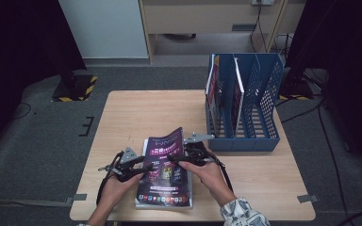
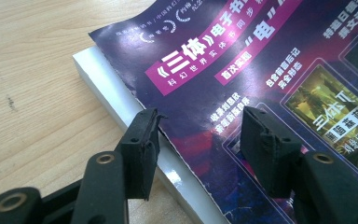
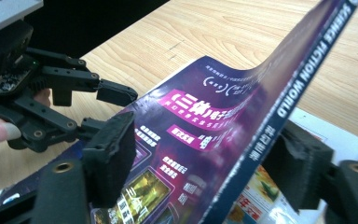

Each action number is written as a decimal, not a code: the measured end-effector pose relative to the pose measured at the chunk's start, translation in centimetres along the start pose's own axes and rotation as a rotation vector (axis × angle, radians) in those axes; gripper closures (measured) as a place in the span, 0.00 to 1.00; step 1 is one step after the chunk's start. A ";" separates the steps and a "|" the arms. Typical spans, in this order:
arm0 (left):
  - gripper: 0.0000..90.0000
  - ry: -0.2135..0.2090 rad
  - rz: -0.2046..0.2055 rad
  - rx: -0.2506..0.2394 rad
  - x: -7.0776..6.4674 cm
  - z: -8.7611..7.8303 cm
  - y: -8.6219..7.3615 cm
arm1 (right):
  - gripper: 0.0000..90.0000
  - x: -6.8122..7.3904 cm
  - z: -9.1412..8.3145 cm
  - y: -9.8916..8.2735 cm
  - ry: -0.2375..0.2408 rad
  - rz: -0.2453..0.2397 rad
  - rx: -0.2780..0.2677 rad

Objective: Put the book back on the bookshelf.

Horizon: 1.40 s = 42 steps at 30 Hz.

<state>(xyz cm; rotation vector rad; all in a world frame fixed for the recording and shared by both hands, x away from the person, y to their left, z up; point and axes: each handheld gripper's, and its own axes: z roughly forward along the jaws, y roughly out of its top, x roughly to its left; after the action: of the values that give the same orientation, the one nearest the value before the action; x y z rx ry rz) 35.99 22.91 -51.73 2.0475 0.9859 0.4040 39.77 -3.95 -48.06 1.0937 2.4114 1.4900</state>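
A purple magazine [image 1: 164, 162] tops a stack at the bench's [image 1: 136, 113] near edge, its spine side lifted. The right claw [image 3: 205, 163] straddles that spine, jaws apart; the left claw [image 2: 198, 140] stands open over the opposite edge.

- purple magazine [image 2: 242, 70]: top and right cut off by the left gripper view's edges; near end hidden behind the jaws. in the right gripper view [image 3: 200, 135] its lower end runs off the bottom edge.
- white magazine underneath [image 2: 116, 100]: mostly covered by the purple one; a pale edge shows. its cover print [image 3: 261, 196] too partial to read.
- magazines in the blue file rack [image 1: 245, 101]: titles too small to tell.
- person's forearms: cut off at the high view's bottom edge.
- left gripper [image 1: 139, 168]: jaw tips too small and dark in the high view to tell contact.
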 end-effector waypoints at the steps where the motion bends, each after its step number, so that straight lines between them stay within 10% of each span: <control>1: 0.51 -0.001 -0.003 0.000 0.0 0.0 0.0 | 0.34 0.0 0.1 0.1 0.003 0.007 0.007; 16: 0.46 -0.007 -0.007 0.005 -0.1 0.1 0.0 | 0.75 -0.5 0.2 0.9 -0.076 0.031 0.062; 42: 0.31 -0.017 -0.090 -0.048 0.6 -0.5 0.3 | 0.92 1.2 -0.4 3.8 -0.105 -0.073 -0.036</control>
<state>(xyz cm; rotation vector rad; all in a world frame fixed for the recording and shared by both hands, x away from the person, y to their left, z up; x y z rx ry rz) 36.27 23.55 -51.22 1.9528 1.0442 0.3590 40.66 -2.51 -44.40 1.0376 2.3186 1.4113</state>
